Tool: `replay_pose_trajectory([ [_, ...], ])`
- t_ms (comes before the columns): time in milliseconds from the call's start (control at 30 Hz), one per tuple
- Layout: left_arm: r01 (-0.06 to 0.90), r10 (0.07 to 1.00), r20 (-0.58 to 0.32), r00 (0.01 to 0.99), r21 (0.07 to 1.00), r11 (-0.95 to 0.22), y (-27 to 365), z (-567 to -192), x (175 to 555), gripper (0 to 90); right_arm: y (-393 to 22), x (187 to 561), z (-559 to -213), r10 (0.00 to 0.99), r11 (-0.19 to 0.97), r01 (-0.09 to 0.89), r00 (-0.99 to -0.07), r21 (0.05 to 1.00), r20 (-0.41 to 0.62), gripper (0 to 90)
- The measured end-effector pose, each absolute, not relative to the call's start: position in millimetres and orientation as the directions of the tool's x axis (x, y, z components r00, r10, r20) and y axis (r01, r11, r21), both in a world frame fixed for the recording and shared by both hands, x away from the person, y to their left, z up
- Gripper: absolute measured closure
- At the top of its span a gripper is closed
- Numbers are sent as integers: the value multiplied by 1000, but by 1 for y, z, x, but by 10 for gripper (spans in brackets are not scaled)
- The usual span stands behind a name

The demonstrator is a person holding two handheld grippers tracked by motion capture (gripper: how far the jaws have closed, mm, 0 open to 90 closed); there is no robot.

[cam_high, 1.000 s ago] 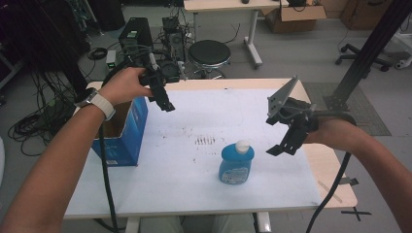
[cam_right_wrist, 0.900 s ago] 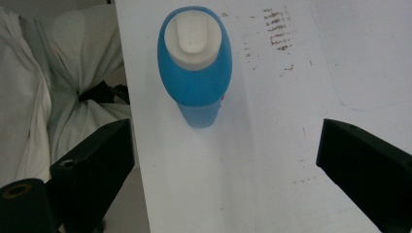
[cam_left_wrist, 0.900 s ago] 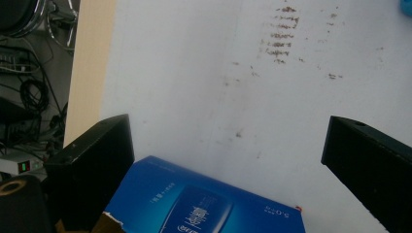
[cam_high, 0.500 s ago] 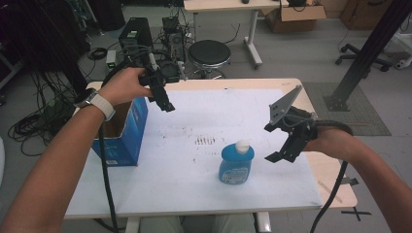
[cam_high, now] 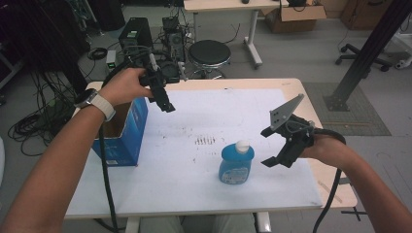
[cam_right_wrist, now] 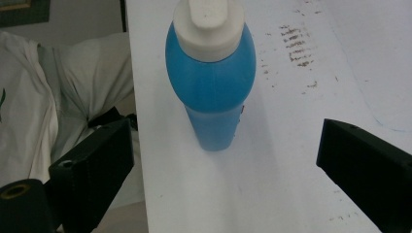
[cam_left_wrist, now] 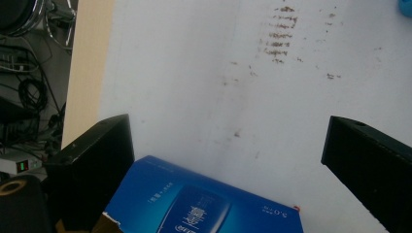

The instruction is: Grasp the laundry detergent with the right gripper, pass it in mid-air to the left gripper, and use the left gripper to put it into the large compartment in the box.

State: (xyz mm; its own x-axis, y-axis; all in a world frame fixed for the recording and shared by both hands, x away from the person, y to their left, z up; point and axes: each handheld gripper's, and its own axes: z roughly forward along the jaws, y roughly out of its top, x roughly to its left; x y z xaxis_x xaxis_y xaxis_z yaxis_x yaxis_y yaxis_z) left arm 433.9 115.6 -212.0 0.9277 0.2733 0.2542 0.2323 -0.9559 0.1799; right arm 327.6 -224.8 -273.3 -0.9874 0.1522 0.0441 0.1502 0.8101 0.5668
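- High view: my right gripper (cam_high: 278, 145) hangs by the tabletop's (cam_high: 194, 189) right edge, jaws spread, just beside the upright blue bottle (cam_high: 236, 163), which stands near the front edge. My left gripper (cam_high: 162, 96) hovers near the far left corner, over the blue box (cam_high: 122, 127) standing at the left edge.
- Left gripper view: my jaws stand wide apart, holding nothing; the blue box (cam_left_wrist: 204, 206) lies below them.
- Right gripper view: my jaws gape either side of the blue bottle (cam_right_wrist: 211, 73) with its white cap (cam_right_wrist: 209, 22), not touching it.
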Motion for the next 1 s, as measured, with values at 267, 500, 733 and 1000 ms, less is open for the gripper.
replay_pose_trajectory([
  [267,236,276,251,928,179,-955,114,-214,434,55,-228,327,-286,142,783,151,-988,604,63,63],
  [500,234,275,248,929,181,-955,113,-216,434,54,-231,326,-301,143,741,152,-987,654,68,63],
  [733,236,277,249,928,181,-955,113,-216,434,55,-234,326,-315,141,710,163,-986,685,88,64],
  [1000,238,278,249,928,177,-955,113,-216,434,56,-236,327,-326,143,682,166,-985,712,93,65],
])
